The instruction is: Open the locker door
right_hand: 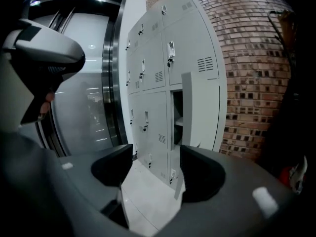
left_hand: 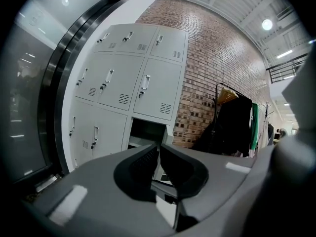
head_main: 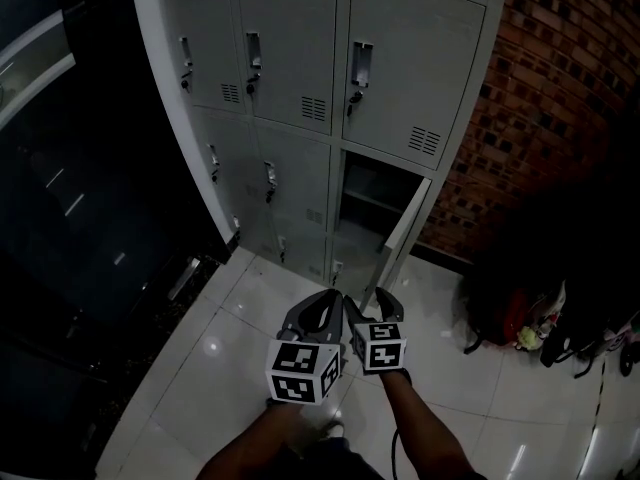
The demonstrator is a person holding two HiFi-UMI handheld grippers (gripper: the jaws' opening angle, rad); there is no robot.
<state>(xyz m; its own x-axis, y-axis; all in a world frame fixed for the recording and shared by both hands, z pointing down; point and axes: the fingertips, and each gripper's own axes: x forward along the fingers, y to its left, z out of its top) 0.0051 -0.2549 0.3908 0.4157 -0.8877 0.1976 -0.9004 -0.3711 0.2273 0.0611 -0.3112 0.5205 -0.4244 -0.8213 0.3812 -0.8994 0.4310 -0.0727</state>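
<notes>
A bank of grey lockers [head_main: 290, 58] stands ahead. One middle-row compartment [head_main: 375, 193] on the right is open, and its door [head_main: 405, 230] swings out towards me on the right side. Both grippers hover low over the floor, apart from the lockers and touching nothing. My left gripper [head_main: 318, 308] is shut, and its tips [left_hand: 159, 147] meet with nothing between them. My right gripper [head_main: 372, 303] is open and its jaws stand wide and empty [right_hand: 155, 154]. Through that gap I see the open door [right_hand: 186, 112] edge-on.
A brick wall [head_main: 560, 88] runs to the right of the lockers. Dark curved glass panels [head_main: 90, 218] close off the left. Bags and dark clothes [head_main: 530, 318] lie at the right, by a coat rack [left_hand: 237, 127]. Glossy white tiles [head_main: 230, 348] lie under the grippers.
</notes>
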